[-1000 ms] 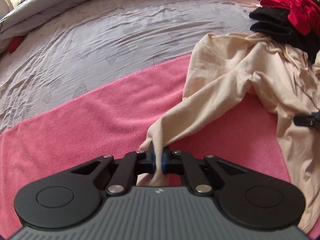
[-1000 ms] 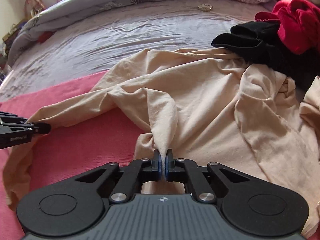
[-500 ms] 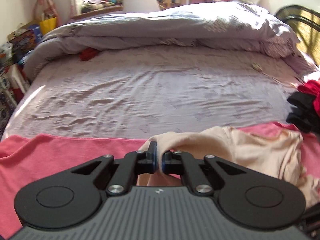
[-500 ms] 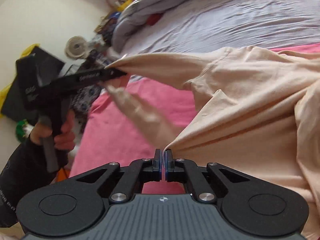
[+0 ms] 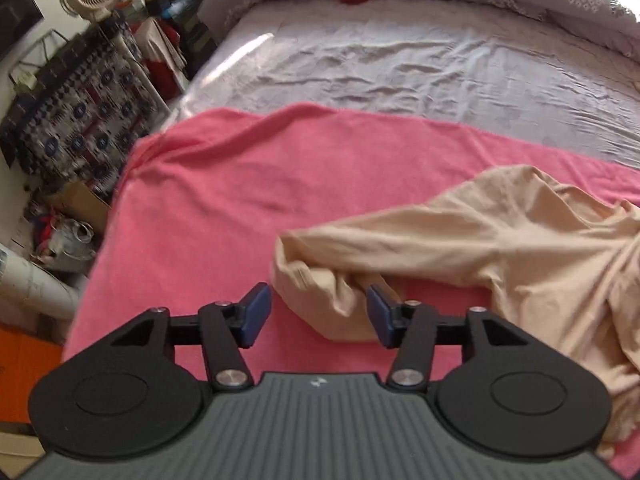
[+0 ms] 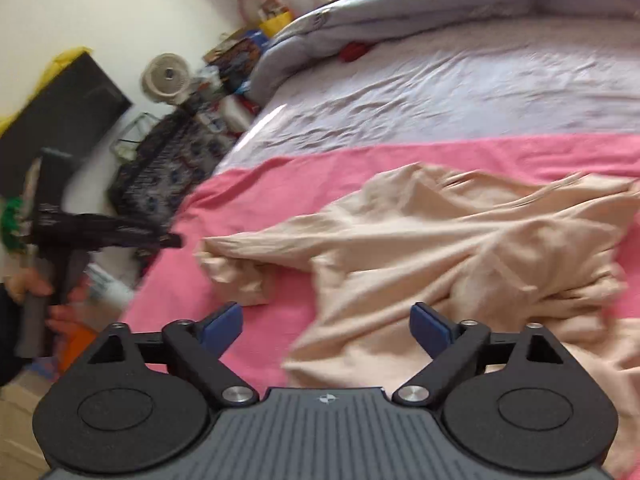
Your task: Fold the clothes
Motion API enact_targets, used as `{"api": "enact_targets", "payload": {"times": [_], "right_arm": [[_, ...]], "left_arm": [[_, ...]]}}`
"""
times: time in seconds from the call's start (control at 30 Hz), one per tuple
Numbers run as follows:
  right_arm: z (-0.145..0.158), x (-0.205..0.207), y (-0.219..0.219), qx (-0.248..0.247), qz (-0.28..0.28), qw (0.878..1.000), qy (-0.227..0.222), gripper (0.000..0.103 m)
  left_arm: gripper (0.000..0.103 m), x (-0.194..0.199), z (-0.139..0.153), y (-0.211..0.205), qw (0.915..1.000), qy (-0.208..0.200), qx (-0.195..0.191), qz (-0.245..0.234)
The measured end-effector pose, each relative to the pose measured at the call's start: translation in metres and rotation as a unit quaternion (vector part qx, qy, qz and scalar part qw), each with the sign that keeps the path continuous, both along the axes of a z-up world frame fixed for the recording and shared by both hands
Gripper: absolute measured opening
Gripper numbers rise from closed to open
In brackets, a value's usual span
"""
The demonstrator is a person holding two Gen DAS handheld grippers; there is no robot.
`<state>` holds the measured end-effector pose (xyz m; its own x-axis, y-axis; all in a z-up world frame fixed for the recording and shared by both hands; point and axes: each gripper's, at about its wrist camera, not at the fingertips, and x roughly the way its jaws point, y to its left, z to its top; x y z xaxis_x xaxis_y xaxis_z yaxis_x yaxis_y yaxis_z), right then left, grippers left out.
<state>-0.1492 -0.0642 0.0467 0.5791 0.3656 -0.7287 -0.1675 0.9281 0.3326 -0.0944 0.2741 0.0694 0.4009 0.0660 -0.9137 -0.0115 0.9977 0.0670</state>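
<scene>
Beige garment (image 5: 500, 240): lies loose and rumpled on the pink blanket (image 5: 208, 200), sleeve end between the apart jaws of the left hand-held gripper (image 5: 316, 316), body ahead of the right hand-held gripper (image 6: 326, 326), also apart, neither gripping, likely for spreading flat.

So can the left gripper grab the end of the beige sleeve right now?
Probably yes. The left gripper is open, the sleeve end lies between its fingers on the pink towel, and nothing covers it.
</scene>
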Motion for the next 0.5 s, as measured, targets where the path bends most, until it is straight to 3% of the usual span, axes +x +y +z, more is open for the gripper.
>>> {"api": "enact_targets", "payload": {"times": [0.03, 0.13, 0.23, 0.27, 0.33, 0.37, 0.43, 0.5], "right_arm": [[-0.007, -0.006, -0.011, -0.053, -0.015, 0.998, -0.008, 0.102], [-0.034, -0.02, -0.043, -0.166, -0.007, 0.986, 0.026, 0.102], [-0.06, -0.024, -0.062, -0.209, 0.011, 0.976, 0.054, 0.101], [-0.071, -0.023, -0.066, -0.216, 0.017, 0.974, 0.062, 0.095], [-0.085, -0.022, -0.073, -0.21, 0.011, 0.974, 0.087, 0.054], [-0.089, -0.022, -0.077, -0.194, -0.002, 0.975, 0.105, 0.006], [-0.096, -0.023, -0.085, -0.162, -0.028, 0.976, 0.141, 0.005], [-0.082, -0.026, -0.108, -0.168, -0.066, 0.974, 0.133, 0.005]], "left_arm": [[0.069, -0.011, -0.007, -0.011, 0.9992, 0.02, -0.031, -0.015], [0.072, -0.036, -0.032, -0.06, 0.9907, 0.074, -0.085, -0.076], [0.075, -0.049, -0.059, -0.106, 0.9816, 0.108, -0.112, -0.111], [0.077, -0.053, -0.069, -0.121, 0.9784, 0.118, -0.122, -0.117], [0.076, -0.053, -0.09, -0.143, 0.973, 0.144, -0.135, -0.12], [0.076, -0.053, -0.098, -0.151, 0.9708, 0.157, -0.134, -0.123], [0.075, -0.053, -0.106, -0.163, 0.9703, 0.164, -0.118, -0.132], [0.075, -0.055, -0.108, -0.171, 0.9704, 0.165, -0.105, -0.141]]}}
